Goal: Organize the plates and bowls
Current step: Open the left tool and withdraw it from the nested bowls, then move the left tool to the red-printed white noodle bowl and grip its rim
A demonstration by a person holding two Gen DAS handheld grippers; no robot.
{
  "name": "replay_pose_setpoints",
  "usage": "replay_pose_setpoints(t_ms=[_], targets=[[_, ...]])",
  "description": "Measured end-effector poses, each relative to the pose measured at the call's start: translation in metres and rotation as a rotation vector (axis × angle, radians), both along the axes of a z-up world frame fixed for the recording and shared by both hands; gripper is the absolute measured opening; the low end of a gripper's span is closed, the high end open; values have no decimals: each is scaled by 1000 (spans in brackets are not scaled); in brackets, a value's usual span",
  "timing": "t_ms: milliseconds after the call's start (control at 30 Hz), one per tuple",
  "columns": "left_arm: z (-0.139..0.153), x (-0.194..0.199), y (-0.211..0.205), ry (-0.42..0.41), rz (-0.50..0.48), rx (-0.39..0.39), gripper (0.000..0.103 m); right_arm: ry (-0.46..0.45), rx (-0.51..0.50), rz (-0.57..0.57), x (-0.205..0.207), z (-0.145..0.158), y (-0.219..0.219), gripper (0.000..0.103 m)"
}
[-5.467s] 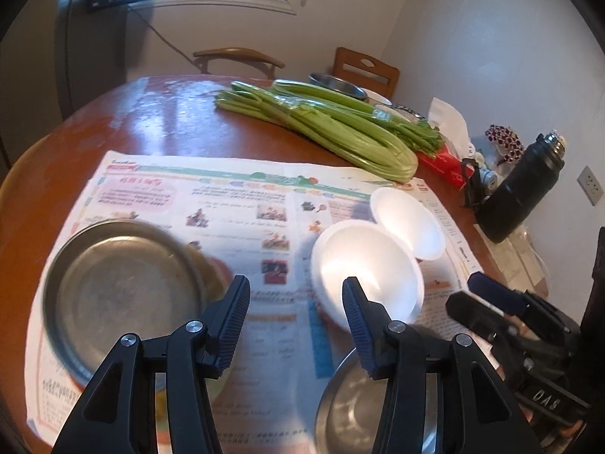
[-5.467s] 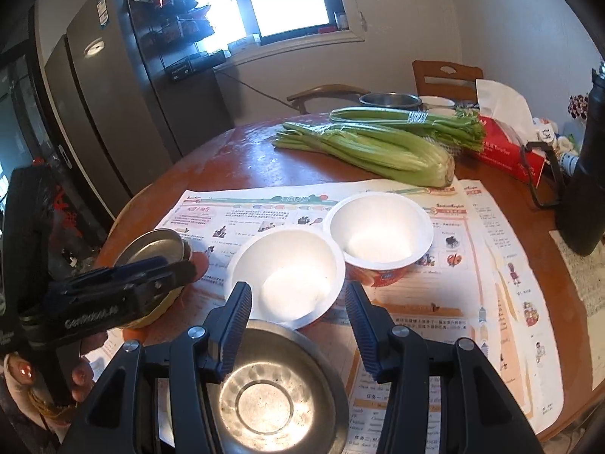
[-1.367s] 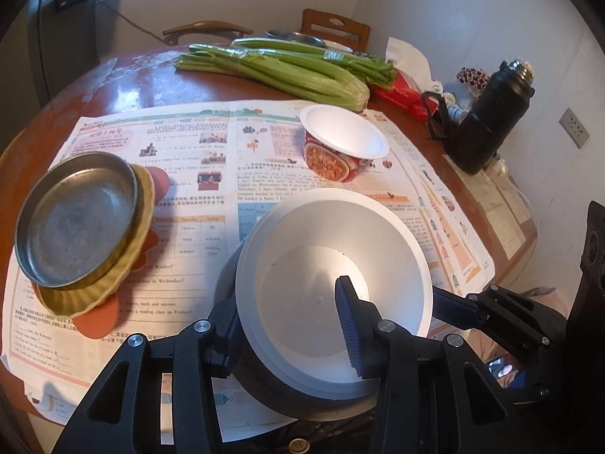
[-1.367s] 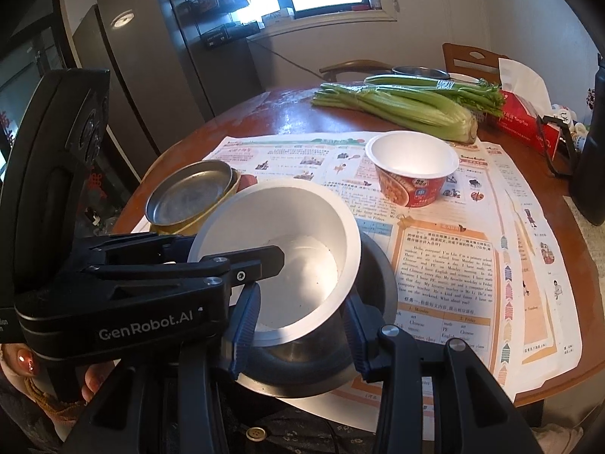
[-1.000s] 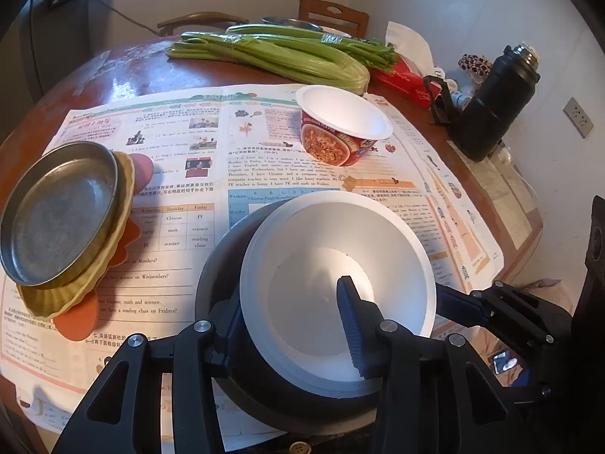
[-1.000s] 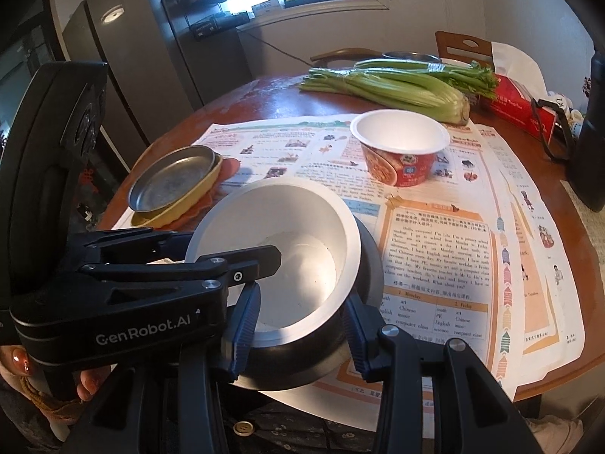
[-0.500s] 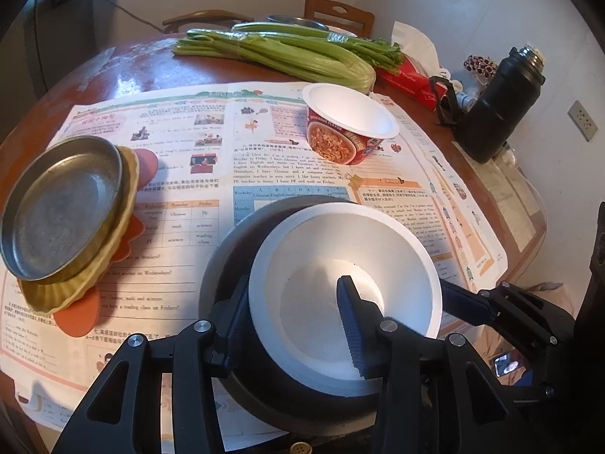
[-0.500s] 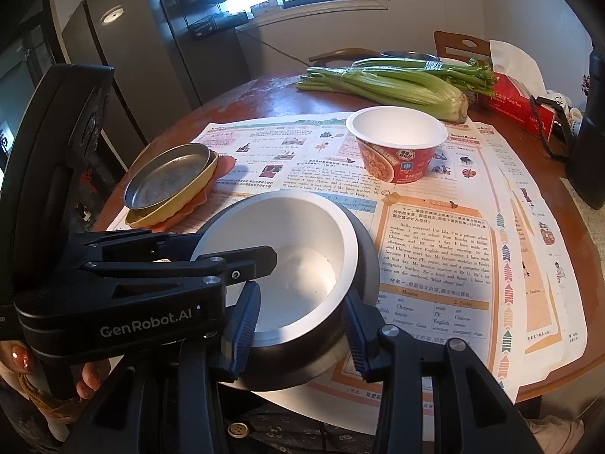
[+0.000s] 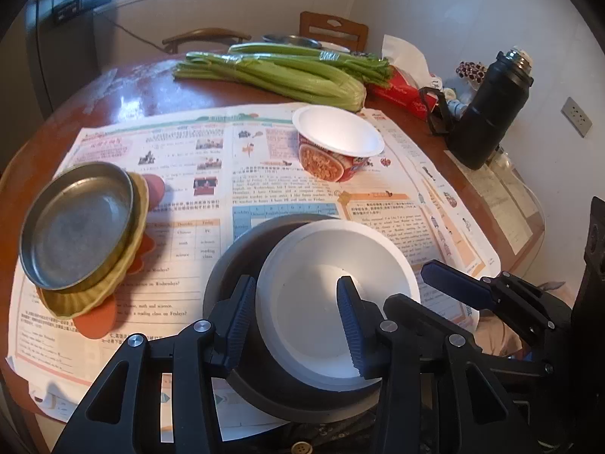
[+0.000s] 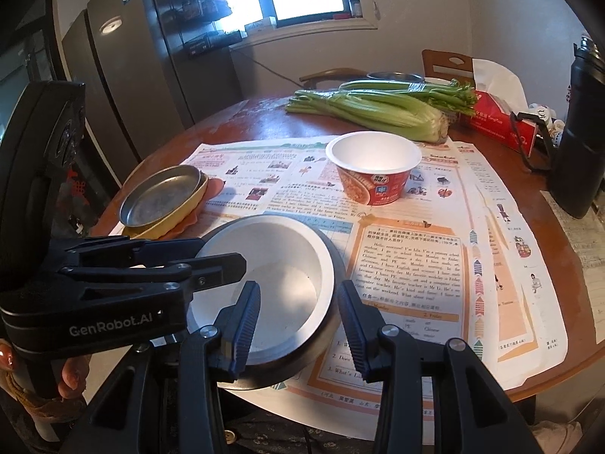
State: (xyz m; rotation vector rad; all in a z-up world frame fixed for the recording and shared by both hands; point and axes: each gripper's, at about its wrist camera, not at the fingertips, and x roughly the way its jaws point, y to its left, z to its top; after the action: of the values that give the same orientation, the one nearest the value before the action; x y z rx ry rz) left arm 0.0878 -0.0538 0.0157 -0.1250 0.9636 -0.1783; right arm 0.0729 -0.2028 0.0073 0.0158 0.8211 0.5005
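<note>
White foam bowl point(image 9: 314, 257) sits nested in a steel bowl point(image 9: 227, 265) at the near edge of the surface point(image 9: 143, 83), on newspaper point(image 9: 189, 151). Left tongs point(image 9: 295, 321) clamp the white bowl's wall, one finger inside and one outside. Right tongs point(image 10: 298, 321) are closed across the steel bowl's near rim. A noodle cup point(image 9: 336, 140) stands mid-surface, and a steel plate point(image 9: 75, 227) lies on a yellow dish point(image 9: 128, 265) by the left edge.
</note>
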Motion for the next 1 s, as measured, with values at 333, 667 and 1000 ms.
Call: replay_pose_setpoints(t_ms=[333, 667, 1000], targets=[[13, -6, -5, -45, -6, 23, 46, -50, 30, -60, 1, 12, -18, 44], [22, 1, -15, -75, -31, 47, 49, -77, 88, -113, 7, 21, -38, 44], [32, 48, -27, -61, -115, 21, 50, -74, 126, -234, 35, 23, -70, 47]])
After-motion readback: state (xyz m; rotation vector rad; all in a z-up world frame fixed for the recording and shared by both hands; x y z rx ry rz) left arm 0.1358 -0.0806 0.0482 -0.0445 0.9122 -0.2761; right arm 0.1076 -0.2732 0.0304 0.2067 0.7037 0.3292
